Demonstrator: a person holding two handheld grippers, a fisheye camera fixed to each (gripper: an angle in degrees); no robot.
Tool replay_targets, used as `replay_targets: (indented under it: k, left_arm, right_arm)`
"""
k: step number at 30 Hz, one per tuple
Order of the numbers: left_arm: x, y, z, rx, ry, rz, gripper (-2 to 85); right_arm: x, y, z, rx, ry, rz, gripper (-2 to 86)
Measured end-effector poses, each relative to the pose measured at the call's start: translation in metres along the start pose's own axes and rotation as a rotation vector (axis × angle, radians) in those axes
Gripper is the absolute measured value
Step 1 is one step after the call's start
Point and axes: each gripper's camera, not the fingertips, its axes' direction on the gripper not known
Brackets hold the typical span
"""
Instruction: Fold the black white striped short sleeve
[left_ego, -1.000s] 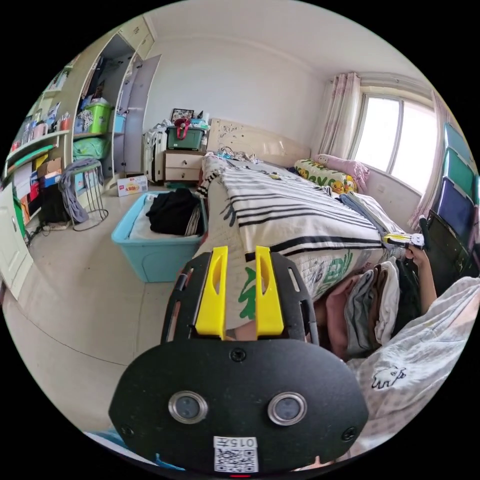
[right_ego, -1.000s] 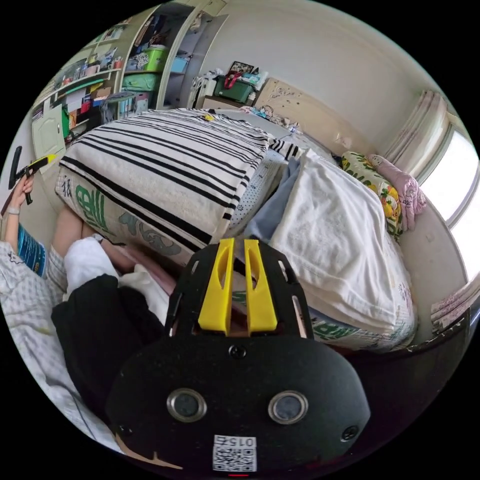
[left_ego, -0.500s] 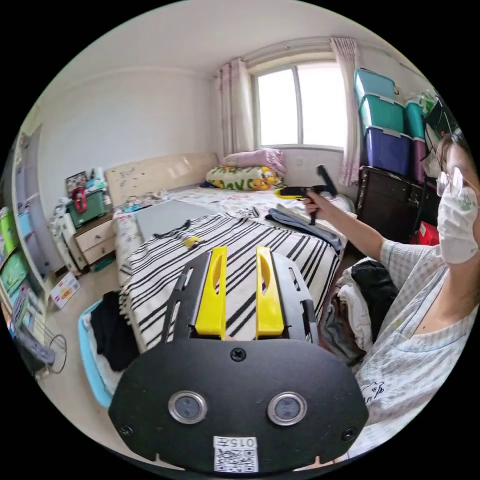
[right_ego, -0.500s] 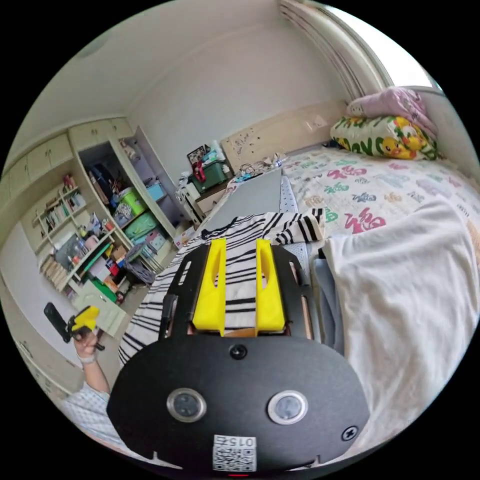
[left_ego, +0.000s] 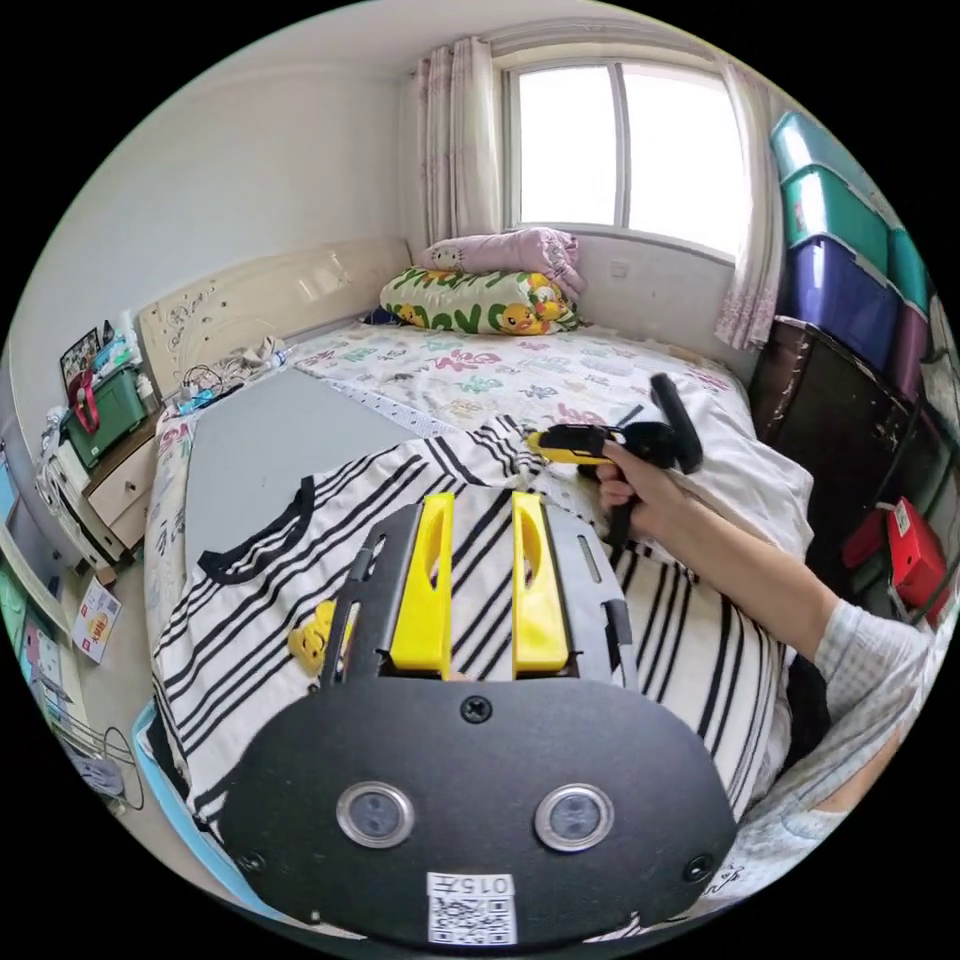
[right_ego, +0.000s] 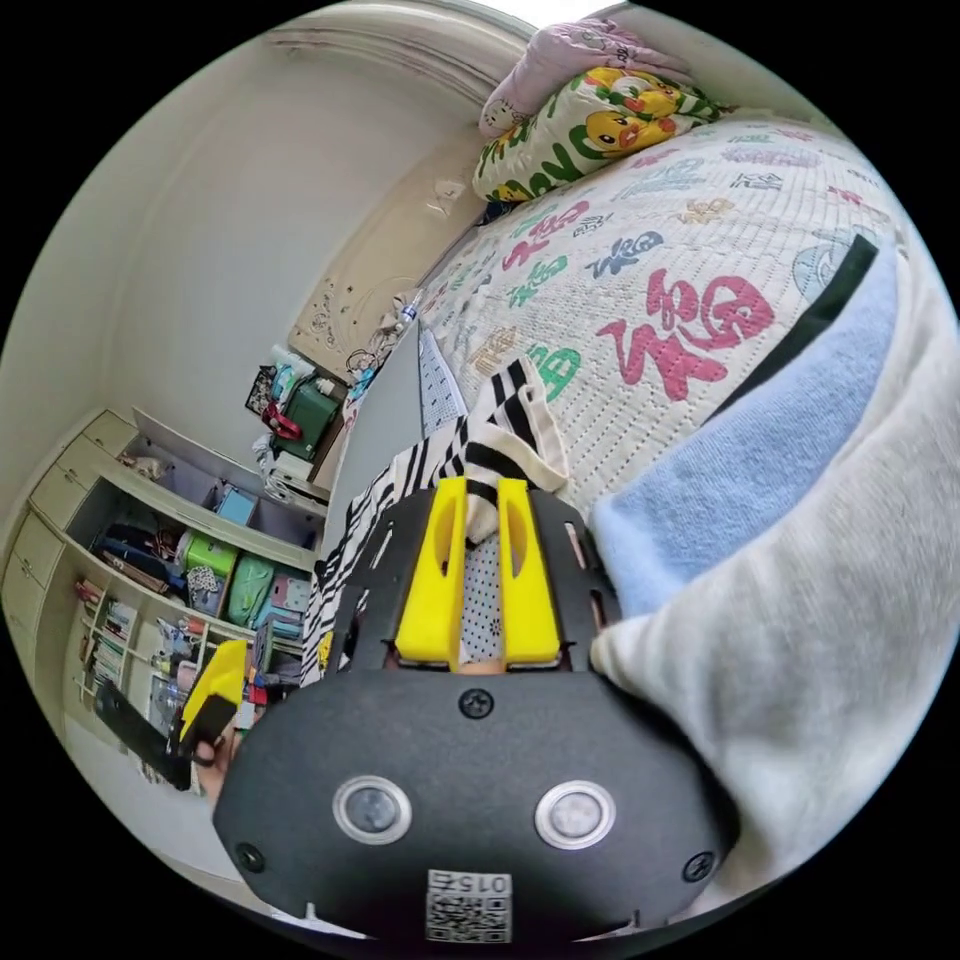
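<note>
The black and white striped short sleeve shirt (left_ego: 420, 520) lies spread on a grey board (left_ego: 270, 440) on the bed, with a yellow patch (left_ego: 312, 636) on its chest. My left gripper (left_ego: 480, 500) hovers open over the shirt's middle with nothing between its jaws. A hand holds my right gripper (left_ego: 545, 440) at the shirt's far sleeve. In the right gripper view the striped sleeve (right_ego: 515, 415) runs between the jaws of my right gripper (right_ego: 482, 488), which are close together on it. The left gripper (right_ego: 215, 690) appears low on the left there.
Folded white (right_ego: 830, 560) and light blue (right_ego: 740, 470) cloths lie beside the sleeve on the patterned bed cover (left_ego: 520, 370). Pillows (left_ego: 480, 295) sit under the window. Stacked storage bins (left_ego: 850, 260) stand to the right, shelves (right_ego: 180, 560) and a bedside drawer (left_ego: 105, 480) to the left.
Both cameras have swung down towards the bed. The right gripper has reached the far sleeve and its jaws have narrowed on it. The left gripper stays open.
</note>
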Motion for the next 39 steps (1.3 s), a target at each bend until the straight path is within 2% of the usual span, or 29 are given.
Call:
replay_targets:
  k: [3, 7, 13, 22, 29, 32, 35, 39]
  left_arm:
    - [-0.032, -0.056, 0.074, -0.012, -0.007, -0.049, 9.2]
    - [-0.056, -0.12, 0.18, -0.05, 0.124, -0.143, 9.3]
    - [-0.036, -0.194, 0.296, -0.184, 0.206, -0.105, 11.4]
    - [0.006, -0.227, 0.379, -0.398, 0.034, 0.062, 10.5]
    - [-0.011, -0.216, 0.353, -0.336, 0.131, -0.056, 1.3]
    - [-0.014, -0.209, 0.315, -0.214, 0.163, -0.105, 0.3]
    - [-0.02, -0.2, 0.253, -0.076, 0.188, -0.167, -0.1]
    - [-0.034, -0.166, 0.124, 0.09, 0.113, -0.198, -0.1]
  right_arm:
    - [0.0, -0.008, -0.005, -0.006, -0.026, 0.0, 1.1]
    - [-0.006, -0.018, -0.013, 0.009, -0.033, -0.013, 0.4]
    - [-0.013, -0.024, -0.026, 0.04, -0.031, -0.029, 0.2]
    - [-0.022, -0.028, -0.042, 0.058, -0.026, -0.041, 0.1]
    - [-0.026, -0.024, -0.053, 0.061, -0.03, -0.05, 0.1]
    - [-0.029, -0.018, -0.062, 0.088, -0.05, -0.072, 0.0]
    - [-0.041, -0.007, -0.078, 0.149, -0.065, -0.155, -0.2]
    - [-0.081, 0.016, -0.097, 0.176, -0.086, -0.455, -0.6]
